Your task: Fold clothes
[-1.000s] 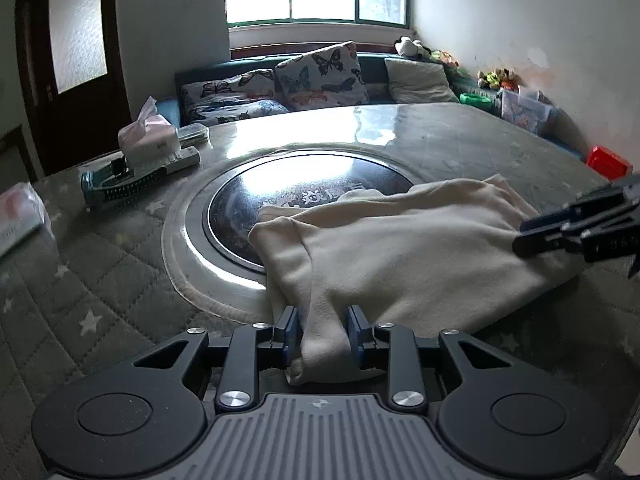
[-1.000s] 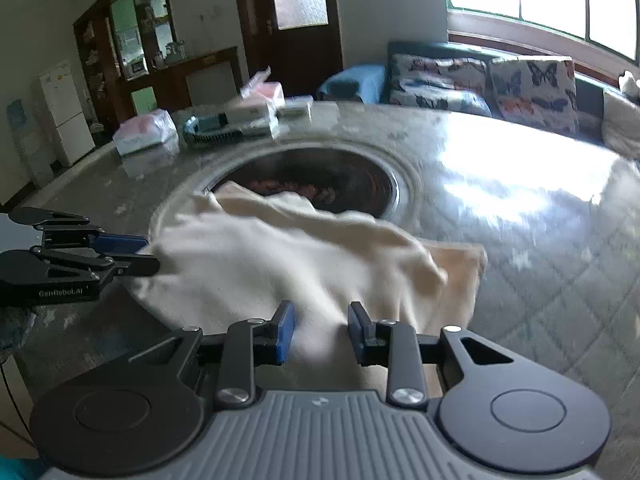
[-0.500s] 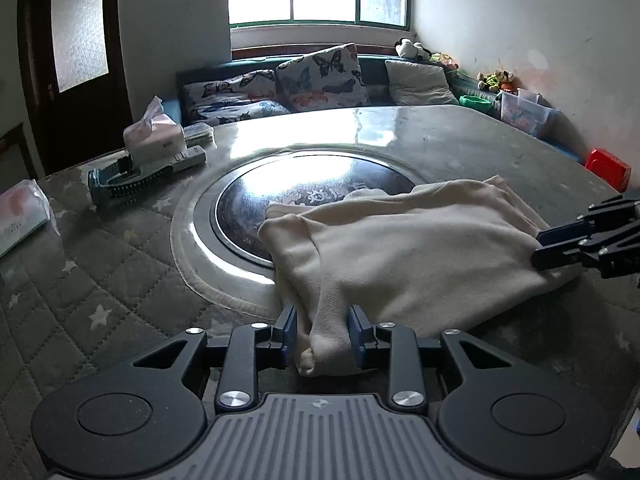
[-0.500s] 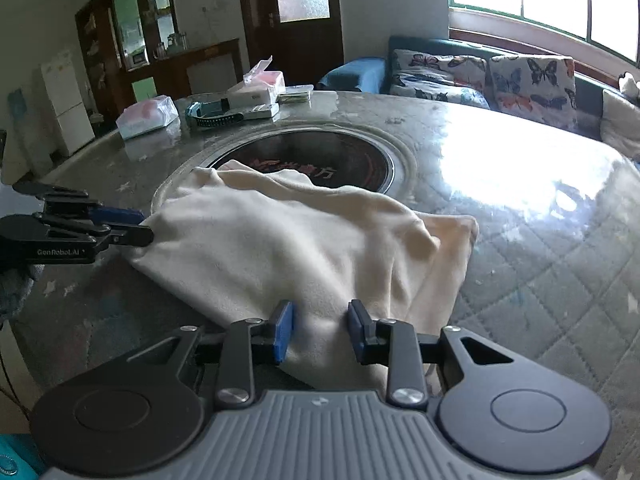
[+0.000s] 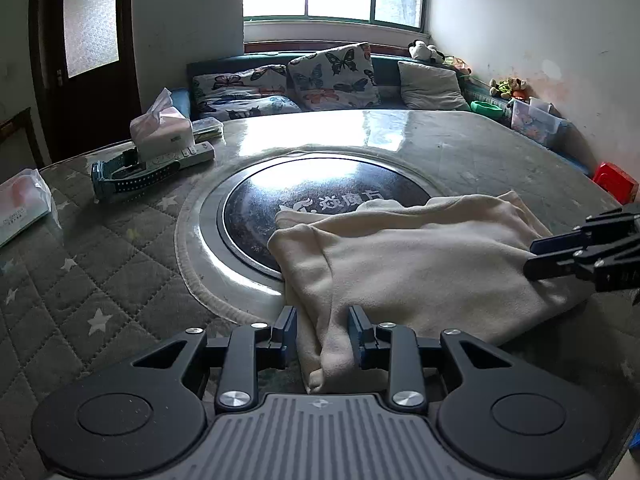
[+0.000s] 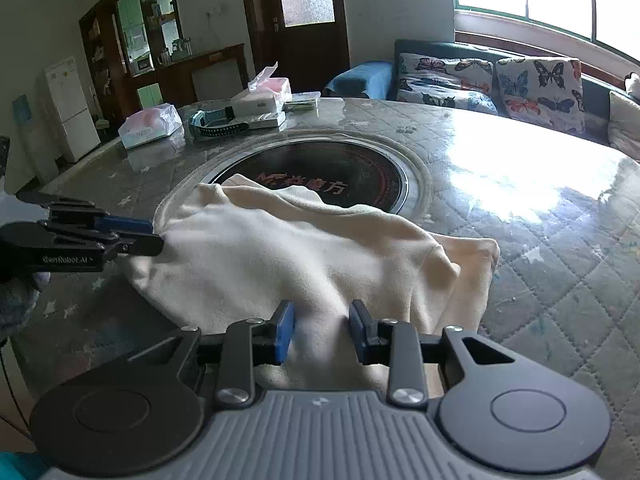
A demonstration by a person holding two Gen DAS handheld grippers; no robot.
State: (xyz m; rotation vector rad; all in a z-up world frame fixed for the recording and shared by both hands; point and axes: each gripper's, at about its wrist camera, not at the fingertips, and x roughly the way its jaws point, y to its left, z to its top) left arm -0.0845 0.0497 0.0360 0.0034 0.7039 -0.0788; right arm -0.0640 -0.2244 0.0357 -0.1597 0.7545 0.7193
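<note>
Cream garment (image 5: pixel 420 264) lies partly folded near the table's (image 5: pixel 100 272) front edge, overlapping the round inset; left gripper (image 5: pixel 322 334) and right gripper (image 6: pixel 322 334) each clench a near-edge corner, so I judge both should lift level, keeping the hem taut.

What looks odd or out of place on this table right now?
The cream garment lies bunched and uneven, its far edge draped over the dark round insert in the table's middle rather than on the quilted cover. Nothing looks spilled or damaged.
</note>
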